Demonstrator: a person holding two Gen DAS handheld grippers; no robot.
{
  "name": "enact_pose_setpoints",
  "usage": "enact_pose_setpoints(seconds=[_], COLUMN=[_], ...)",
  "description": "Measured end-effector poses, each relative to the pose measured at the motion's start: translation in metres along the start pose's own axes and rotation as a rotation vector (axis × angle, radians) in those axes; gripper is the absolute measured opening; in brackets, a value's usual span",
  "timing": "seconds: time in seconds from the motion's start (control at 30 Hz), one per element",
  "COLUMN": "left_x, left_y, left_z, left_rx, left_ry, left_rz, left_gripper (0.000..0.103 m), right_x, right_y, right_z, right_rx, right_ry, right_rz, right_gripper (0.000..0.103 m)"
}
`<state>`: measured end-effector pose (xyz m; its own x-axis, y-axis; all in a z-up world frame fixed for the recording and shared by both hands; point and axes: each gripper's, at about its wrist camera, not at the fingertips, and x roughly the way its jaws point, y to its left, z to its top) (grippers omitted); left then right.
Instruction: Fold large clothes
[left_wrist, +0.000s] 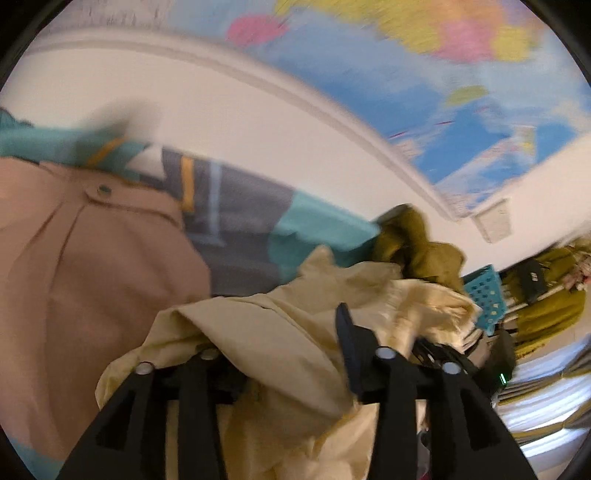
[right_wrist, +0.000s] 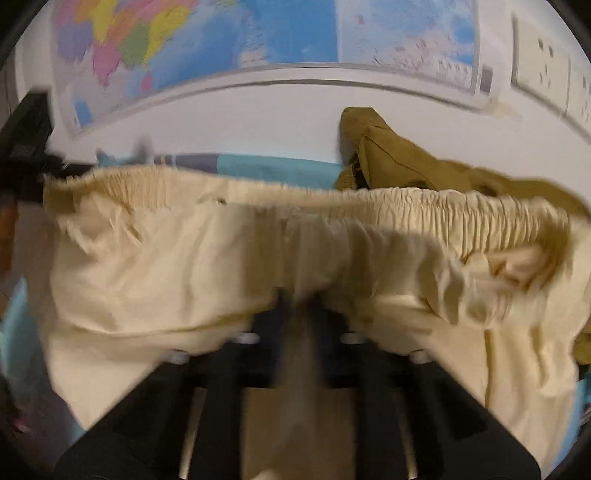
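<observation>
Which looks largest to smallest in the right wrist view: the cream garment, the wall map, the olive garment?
1. Cream garment, though it is nearest the camera, so partly inflated.
2. Wall map, cut off by the frame edge.
3. Olive garment, partly hidden behind the cream one.

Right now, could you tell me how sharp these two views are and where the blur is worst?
Left wrist view: the map is smeared by motion, the pink garment soft, the left gripper fairly crisp. Right wrist view: the cream trousers streak sideways, the right gripper blurs where it pinches them, and the waistband stays readable. Both bend straight lines at the edges.
</observation>
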<state>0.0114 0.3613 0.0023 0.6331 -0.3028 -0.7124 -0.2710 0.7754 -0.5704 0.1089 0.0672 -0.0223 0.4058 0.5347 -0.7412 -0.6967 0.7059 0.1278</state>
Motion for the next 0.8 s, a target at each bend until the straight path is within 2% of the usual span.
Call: enact_pose_setpoints(seconds=[0.07,0.2,0.27,0.33,0.37,0.47,0.53,0.6,0.7,0.8], left_x=[-0.016,-0.049,-0.050,-0.041,-0.031,0.005,0.033,0.058,0.070,0.070], left_y=[-0.007,-0.024,-0.035,-0.044,-0.047,-0.051,-0.049,-0.042,-0.031,-0.028], left_z=[-0.007,-0.019,-0.027,-0.035,-0.039,-0.050,-0.056,-0.057,-0.051,-0.045], left_rx=[0.040,0.149,0.218,0.279,0.307,0.358,0.389,0.398,0.364,0.333], left_ry=[-0.069,-0.194,-0.206,-0.180,-0.156,-0.074,-0.027,0.011,0.015,0.012], left_rz=[-0.021,-0.076,-0.060,-0.033,-0.012,0.090,0.188,0.290,0.308,0.290], left_gripper=[0.061,0.068,0.069,0.070,0.070,0.069,0.067,0.065,0.065,0.065], right_x=[-0.007,-0.022,-0.023,-0.015,-0.003,0.028,0.036,0.026,-0.006,-0.044], right_y=[-0.010,-0.021,-0.026,-0.029,-0.029,-0.022,-0.020,-0.021,-0.022,-0.027], right_z=[0.008,0.027,0.034,0.038,0.038,0.025,0.022,0.022,0.017,0.004], right_rx=[0.036,0.068,0.083,0.124,0.118,0.083,0.092,0.089,0.073,0.055], right_ry=[-0.037,-0.099,-0.118,-0.108,-0.073,0.009,0.019,0.005,-0.043,-0.109], right_rz=[0.028,0.047,0.055,0.074,0.068,0.025,0.028,0.053,0.091,0.117], right_gripper=[0.004,0.003,0.003,0.003,0.003,0.005,0.008,0.025,0.047,0.048])
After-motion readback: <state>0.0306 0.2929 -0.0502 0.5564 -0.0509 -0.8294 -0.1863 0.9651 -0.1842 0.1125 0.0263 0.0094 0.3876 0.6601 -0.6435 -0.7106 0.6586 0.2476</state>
